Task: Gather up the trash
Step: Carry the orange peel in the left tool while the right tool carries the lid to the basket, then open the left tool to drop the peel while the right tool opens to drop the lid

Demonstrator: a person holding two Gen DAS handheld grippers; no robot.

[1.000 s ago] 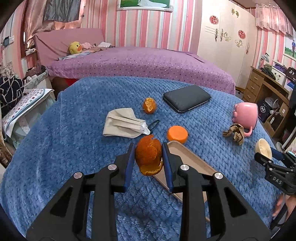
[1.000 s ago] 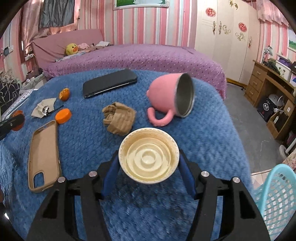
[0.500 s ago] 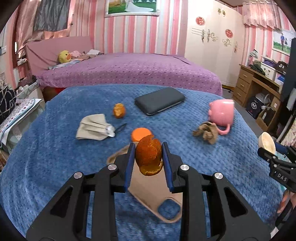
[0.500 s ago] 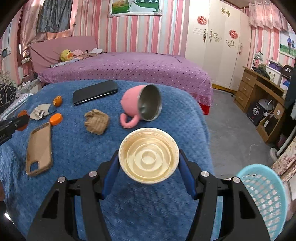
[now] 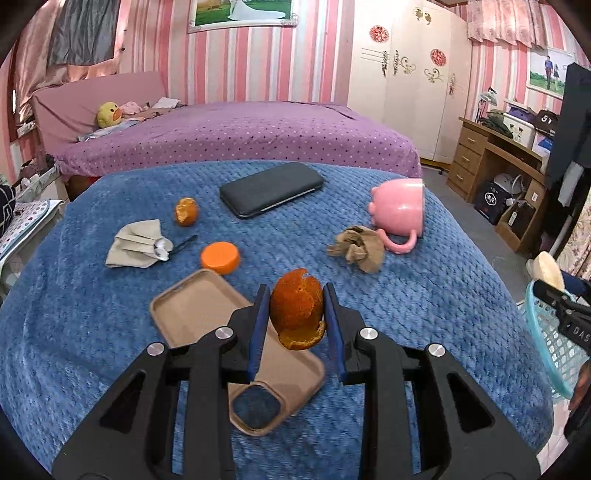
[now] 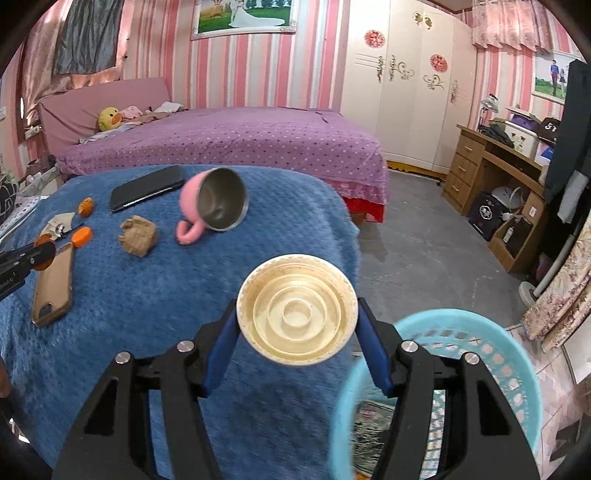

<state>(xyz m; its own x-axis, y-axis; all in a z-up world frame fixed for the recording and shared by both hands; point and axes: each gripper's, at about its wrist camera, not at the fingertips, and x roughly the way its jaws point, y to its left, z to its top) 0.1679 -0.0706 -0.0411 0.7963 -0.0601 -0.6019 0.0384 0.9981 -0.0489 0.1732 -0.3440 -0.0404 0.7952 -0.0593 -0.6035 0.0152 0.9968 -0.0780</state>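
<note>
Behind the purple bed (image 6: 229,144) stands a wall with pink and white stripes (image 6: 236,74), where a framed picture (image 6: 245,16) hangs. Right of the bed are a cream wardrobe (image 6: 402,92), a wooden desk (image 6: 491,173) and grey floor (image 6: 424,251).

Camera layout: two wrist-mounted fisheye views, both angled down and forward.

The left wrist view looks along its fingers over the blue blanket (image 5: 110,332) toward the purple bed (image 5: 236,136), close above the surface. The right wrist view faces the same way from a position further right, past the blanket's edge and over the light blue basket (image 6: 517,350). Both views share the pink mug (image 5: 399,208), the black phone (image 5: 271,194) and the wardrobe (image 5: 406,74).
</note>
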